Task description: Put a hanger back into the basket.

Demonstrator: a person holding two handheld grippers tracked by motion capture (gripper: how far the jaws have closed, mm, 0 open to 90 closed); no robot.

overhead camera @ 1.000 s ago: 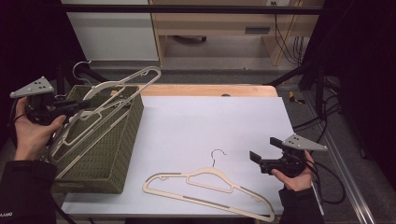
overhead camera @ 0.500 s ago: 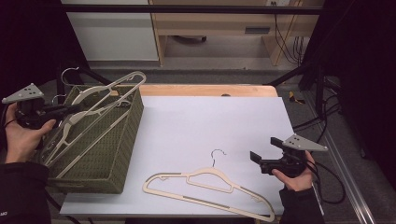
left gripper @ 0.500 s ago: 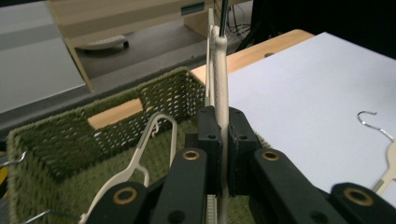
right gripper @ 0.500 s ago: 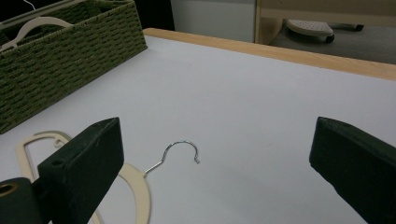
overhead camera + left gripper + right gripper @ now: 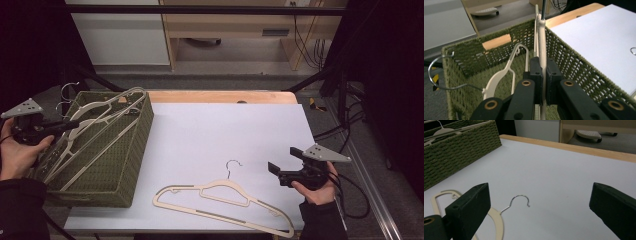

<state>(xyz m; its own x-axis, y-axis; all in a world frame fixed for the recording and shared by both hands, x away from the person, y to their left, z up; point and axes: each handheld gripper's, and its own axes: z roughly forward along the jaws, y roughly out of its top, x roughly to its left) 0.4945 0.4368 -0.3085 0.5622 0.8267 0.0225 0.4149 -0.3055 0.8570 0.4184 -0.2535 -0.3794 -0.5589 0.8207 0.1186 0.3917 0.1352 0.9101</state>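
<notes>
Since a second ago my left gripper [image 5: 67,125] has carried its cream hanger [image 5: 100,117] lower and farther over the woven olive-green basket [image 5: 127,165], so the long arms that stood above the rim now lie slanting inside it. Looking along the left gripper [image 5: 543,72] from its own view, both black jaws are pressed flat against the cream hanger [image 5: 542,42], which runs straight ahead of the jaws as a thin edge-on bar toward the basket's [image 5: 576,65] far rim. Just to the left of that grip, a second cream hanger [image 5: 506,70] with a bent wire hook lies against the coarse weave of the inner wall. My right gripper [image 5: 275,170] has kept its place near the table's [image 5: 225,130] near right corner, jaws spread wide with nothing between them. Ahead of the right gripper [image 5: 540,205] in its own view, the smooth pale sheet covering the wooden-edged table [image 5: 564,170] carries a third flat cream hanger [image 5: 496,220], its slim silver hook curling up between the two blocky pads. From above, this flat cream hanger [image 5: 220,200] lies just left of the right gripper, well apart from the basket.
</notes>
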